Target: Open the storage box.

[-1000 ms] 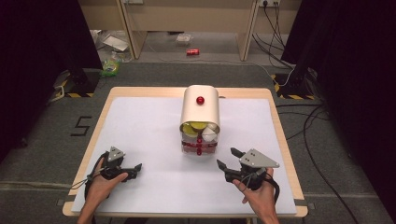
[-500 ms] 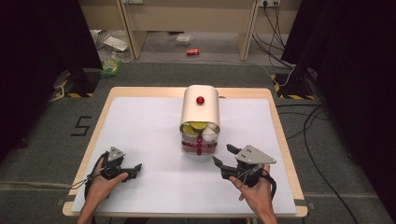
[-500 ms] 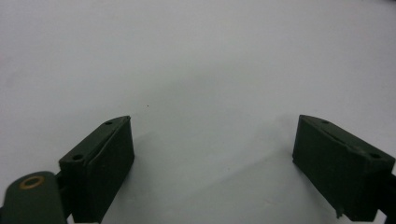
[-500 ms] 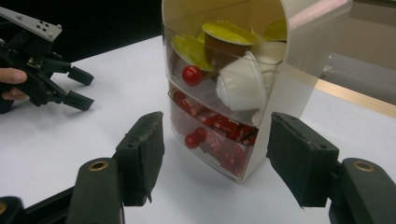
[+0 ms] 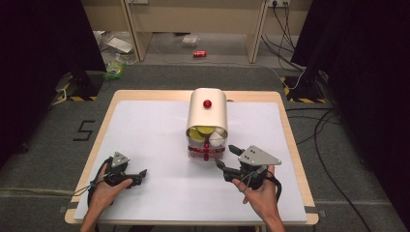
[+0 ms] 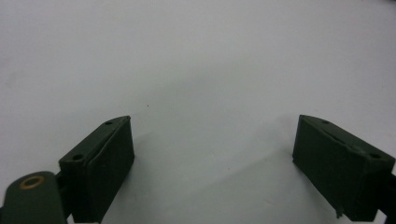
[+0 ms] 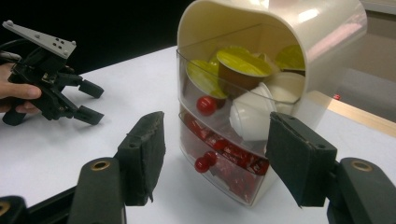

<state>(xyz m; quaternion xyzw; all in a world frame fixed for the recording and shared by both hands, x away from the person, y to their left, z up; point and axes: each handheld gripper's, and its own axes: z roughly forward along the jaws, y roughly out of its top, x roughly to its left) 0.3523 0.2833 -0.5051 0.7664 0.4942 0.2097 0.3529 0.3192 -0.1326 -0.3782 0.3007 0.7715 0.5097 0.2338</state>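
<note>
Centrally on the white tabletop (image 5: 145,125) we are facing a cream capsule dispenser (image 5: 207,108) with two clear drawers at its near end: the upper drawer (image 7: 219,100) is holding yellow and white capsules, the lower drawer (image 7: 224,161) red ones, each with a small red knob (image 7: 202,164). We are bringing the right tool (image 5: 228,155) just in front of those drawers, pointing up-left at them; its jaws have just been closing and are now standing partly open around nothing. This hand is much the nearer. We are resting the left tool (image 5: 141,175) well apart at the near left, jaws wide and empty.
</note>
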